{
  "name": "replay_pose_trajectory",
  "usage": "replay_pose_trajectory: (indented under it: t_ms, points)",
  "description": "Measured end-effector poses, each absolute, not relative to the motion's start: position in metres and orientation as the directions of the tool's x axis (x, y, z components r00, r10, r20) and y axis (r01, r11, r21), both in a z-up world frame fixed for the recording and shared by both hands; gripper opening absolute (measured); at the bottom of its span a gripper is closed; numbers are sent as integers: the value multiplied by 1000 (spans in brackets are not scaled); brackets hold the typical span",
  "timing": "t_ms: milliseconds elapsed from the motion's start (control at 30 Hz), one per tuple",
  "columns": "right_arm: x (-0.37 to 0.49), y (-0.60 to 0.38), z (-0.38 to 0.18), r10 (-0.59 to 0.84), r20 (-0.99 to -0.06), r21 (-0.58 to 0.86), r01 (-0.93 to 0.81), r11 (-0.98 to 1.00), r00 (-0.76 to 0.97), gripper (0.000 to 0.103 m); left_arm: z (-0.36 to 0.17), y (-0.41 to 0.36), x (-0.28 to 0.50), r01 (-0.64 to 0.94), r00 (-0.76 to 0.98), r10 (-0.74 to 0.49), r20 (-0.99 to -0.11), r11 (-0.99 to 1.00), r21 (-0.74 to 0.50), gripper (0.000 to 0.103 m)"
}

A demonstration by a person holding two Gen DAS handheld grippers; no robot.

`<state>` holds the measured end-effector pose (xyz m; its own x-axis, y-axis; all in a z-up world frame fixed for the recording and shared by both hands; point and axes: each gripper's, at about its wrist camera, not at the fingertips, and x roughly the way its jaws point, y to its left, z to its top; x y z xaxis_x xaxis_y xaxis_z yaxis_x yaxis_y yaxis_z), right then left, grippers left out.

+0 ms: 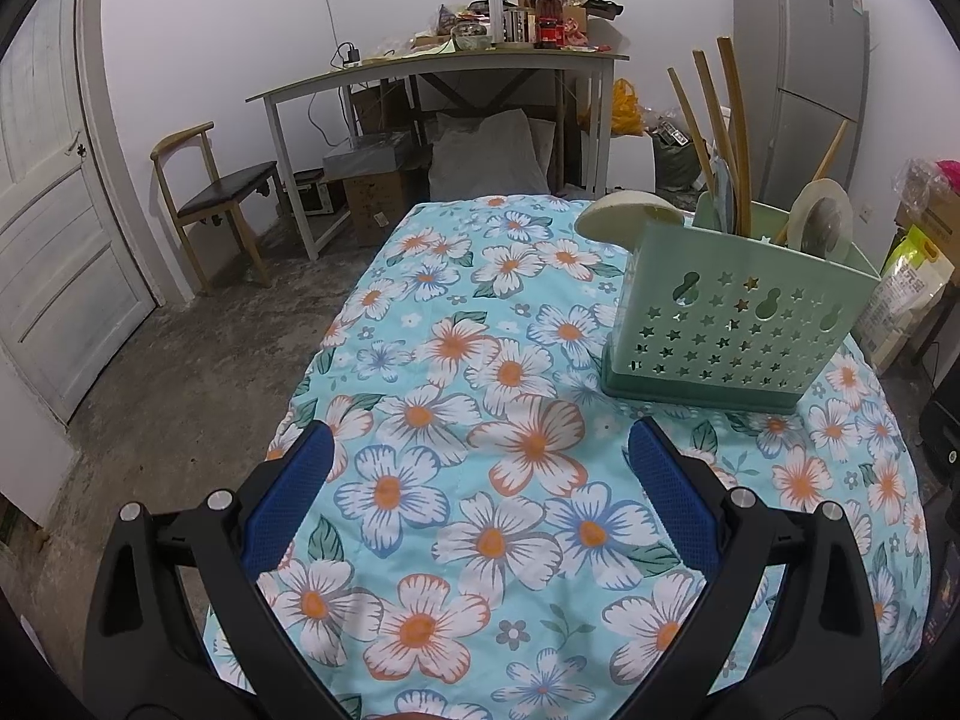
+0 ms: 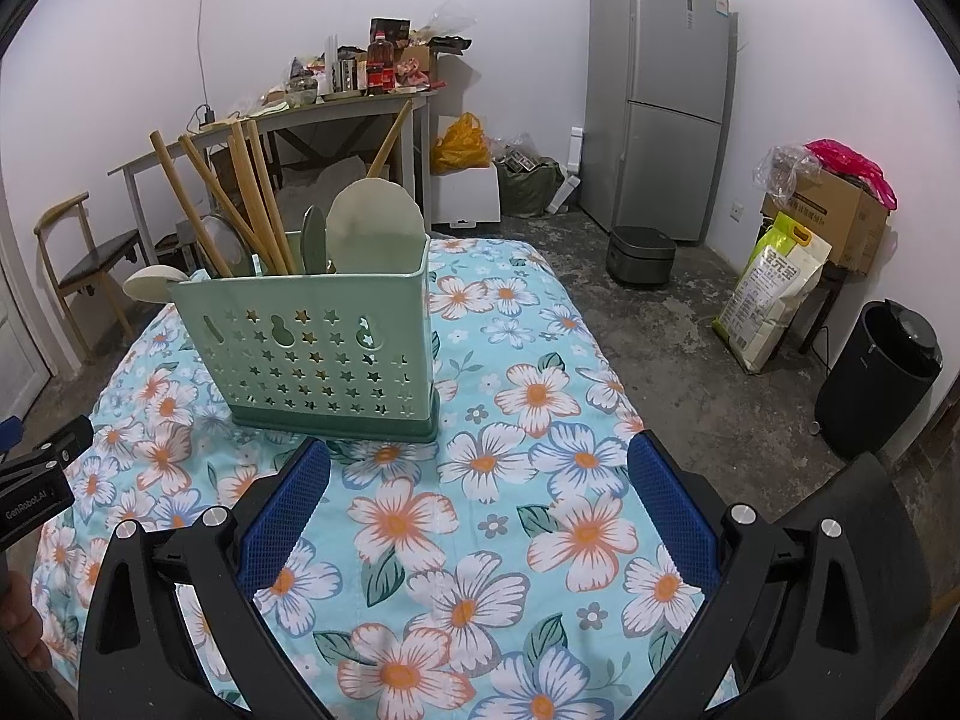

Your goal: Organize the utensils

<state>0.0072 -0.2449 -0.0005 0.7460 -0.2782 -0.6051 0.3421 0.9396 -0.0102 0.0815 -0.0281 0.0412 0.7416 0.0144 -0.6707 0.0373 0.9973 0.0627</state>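
A pale green utensil caddy (image 1: pixel 732 324) (image 2: pixel 324 354) with star-shaped holes stands upright on the flowered tablecloth (image 1: pixel 480 480) (image 2: pixel 516 510). Wooden-handled utensils (image 1: pixel 714 132) (image 2: pixel 240 198) and cream spoon and spatula heads (image 2: pixel 375 228) stick out of its top; one cream ladle head (image 1: pixel 624 213) (image 2: pixel 147 285) hangs over its edge. My left gripper (image 1: pixel 480 438) is open, low over the cloth, with the caddy ahead to its right. My right gripper (image 2: pixel 480 450) is open too, just short of the caddy's base, nothing between its blue pads (image 2: pixel 282 516).
The left gripper's black body (image 2: pixel 36 474) and a hand show at the right view's left edge. Around the table: a wooden chair (image 1: pixel 216 198), a cluttered side table (image 1: pixel 444 72), a grey fridge (image 2: pixel 660 90), a rice cooker (image 2: pixel 639 255), a black bin (image 2: pixel 876 378), boxes and bags.
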Motion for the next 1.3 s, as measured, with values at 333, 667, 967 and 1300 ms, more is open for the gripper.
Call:
replay_pose_trajectory:
  t_ms: [333,667,967,1300]
  points:
    - [6,-244,2,-275,-603,-7,340,940,748,97,42,-28,81,37,741,14,-671,997,62,95]
    - [6,-244,2,-275,-603,-6,340,940,749,97,43,-28,81,39,741,13,-671,997,61,95]
    - [8,-242,2,-269,-605,-2,336,942,750,97,42,-28,81,39,741,12,-671,997,61,95]
    - [7,-243,2,-267,-604,1,336,942,751,97,43,-27,82,41,740,10,-673,997,60,95]
